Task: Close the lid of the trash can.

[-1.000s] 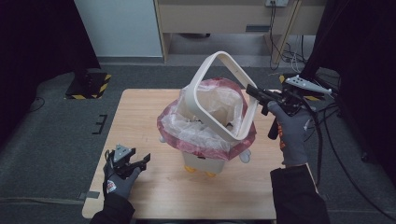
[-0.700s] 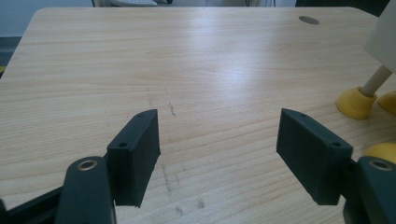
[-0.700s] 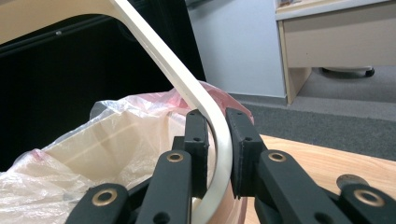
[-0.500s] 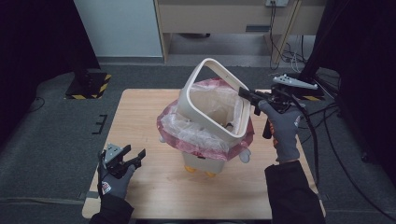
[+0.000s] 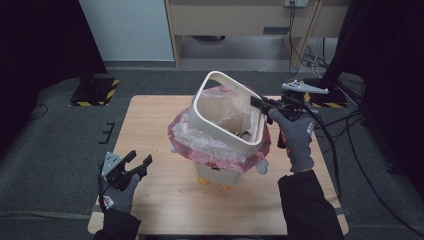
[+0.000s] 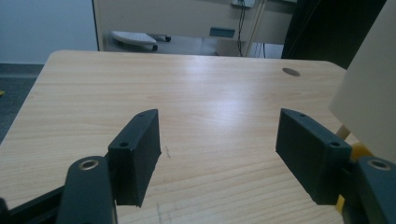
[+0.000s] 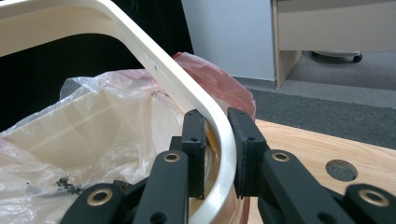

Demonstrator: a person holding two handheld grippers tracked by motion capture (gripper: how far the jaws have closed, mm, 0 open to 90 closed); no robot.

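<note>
The cream ring frame (image 5: 226,114) is a rounded-rectangle hoop of smooth plastic, open through its middle and tilted, its far edge raised and its near edge low against the bin. Under it sits a small cream bin (image 5: 220,172) lined with a clear inner bag (image 5: 220,115) and a red bag (image 5: 220,150) that spills over the rim in crinkled folds. Small dark scraps lie inside the clear bag.

The right claw (image 5: 261,103) holds this frame by its right-hand corner. In the right gripper view the jaws stand narrow, one pad inside the hoop and one outside, both pressed against the curved rim (image 7: 219,135). From this claw the frame stretches away to the left, with the bags just below and beyond the inner jaw.

The left claw (image 5: 139,161) hangs over the near left part of the desk (image 5: 150,125), its jaws spread wide with bare wood between them. The bin stands well off to this claw's right; in the left gripper view its pale wall (image 6: 369,88) just edges in beside the right jaw.
</note>
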